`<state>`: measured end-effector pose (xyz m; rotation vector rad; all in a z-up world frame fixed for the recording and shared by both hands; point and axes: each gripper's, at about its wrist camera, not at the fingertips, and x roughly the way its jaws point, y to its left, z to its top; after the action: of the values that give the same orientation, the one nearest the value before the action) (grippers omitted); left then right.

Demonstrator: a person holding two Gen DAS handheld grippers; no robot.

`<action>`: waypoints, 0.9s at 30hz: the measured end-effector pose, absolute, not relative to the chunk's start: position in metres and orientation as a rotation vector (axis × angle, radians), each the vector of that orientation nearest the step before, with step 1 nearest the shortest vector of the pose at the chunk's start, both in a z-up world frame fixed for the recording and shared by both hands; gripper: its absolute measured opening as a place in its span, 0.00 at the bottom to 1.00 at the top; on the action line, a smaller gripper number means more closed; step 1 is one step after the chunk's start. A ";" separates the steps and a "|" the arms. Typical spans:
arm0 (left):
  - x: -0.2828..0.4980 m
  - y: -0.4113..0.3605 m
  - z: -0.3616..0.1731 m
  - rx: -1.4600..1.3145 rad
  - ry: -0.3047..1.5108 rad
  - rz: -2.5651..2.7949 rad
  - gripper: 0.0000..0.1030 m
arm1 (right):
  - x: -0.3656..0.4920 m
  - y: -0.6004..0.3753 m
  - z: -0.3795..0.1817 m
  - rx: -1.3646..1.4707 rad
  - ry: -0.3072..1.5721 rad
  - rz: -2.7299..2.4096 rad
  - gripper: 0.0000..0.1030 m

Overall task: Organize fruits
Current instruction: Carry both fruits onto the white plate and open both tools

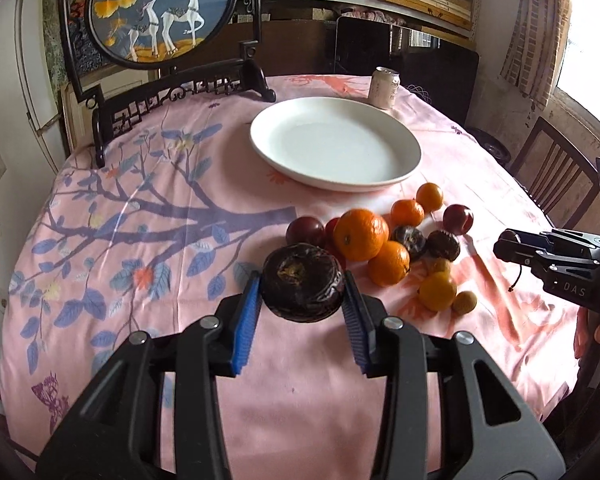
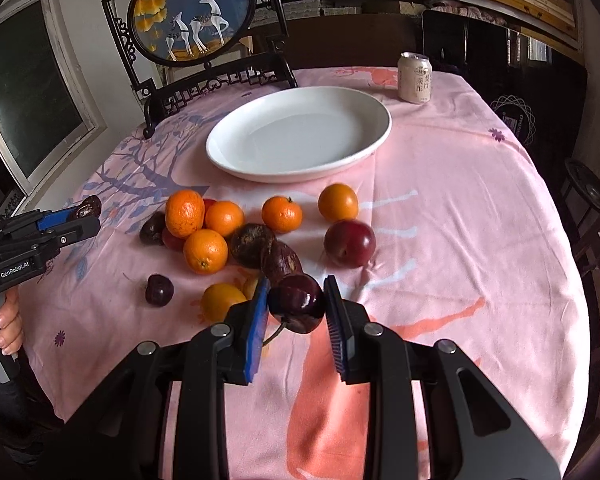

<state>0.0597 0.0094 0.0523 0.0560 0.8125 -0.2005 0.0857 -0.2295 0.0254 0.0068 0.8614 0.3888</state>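
Observation:
My left gripper (image 1: 302, 285) is shut on a dark wrinkled passion fruit (image 1: 303, 282), held above the pink tablecloth. My right gripper (image 2: 296, 300) is shut on a dark red cherry (image 2: 298, 303) whose stem hangs down. A white oval plate (image 1: 336, 143) lies empty toward the far side of the table. Between it and the grippers lies a loose heap of fruit: several oranges (image 2: 205, 251), a red plum (image 2: 350, 243), dark passion fruits (image 2: 253, 245), another cherry (image 2: 159, 289) and small yellow fruits (image 1: 437, 291). In the right wrist view the left gripper (image 2: 85, 213) shows at the left edge with its fruit.
A drink can (image 2: 415, 78) stands behind the plate at the far right. A black carved stand with a round deer picture (image 1: 160, 8) occupies the far left of the table. Wooden chairs (image 1: 556, 176) stand beside the table on the right. A hand (image 2: 6, 320) holds the left gripper's handle.

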 end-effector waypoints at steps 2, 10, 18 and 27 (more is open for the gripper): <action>0.078 0.001 0.062 0.078 0.792 -0.205 0.39 | 0.102 -0.225 0.040 -0.019 0.823 0.395 0.29; 0.193 -0.033 0.067 0.085 0.815 -0.179 0.39 | 0.189 -0.181 0.054 -0.139 0.777 0.382 0.29; 0.250 -0.045 0.028 0.060 0.928 -0.150 0.40 | 0.244 -0.160 0.012 -0.179 0.915 0.356 0.32; 0.216 -0.032 0.051 0.061 0.816 -0.116 0.76 | 0.212 -0.185 0.028 -0.123 0.821 0.326 0.55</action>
<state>0.2161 -0.0316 0.0514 0.0609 0.8157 -0.1158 0.2119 -0.1847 0.0283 -0.1229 0.8207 0.3263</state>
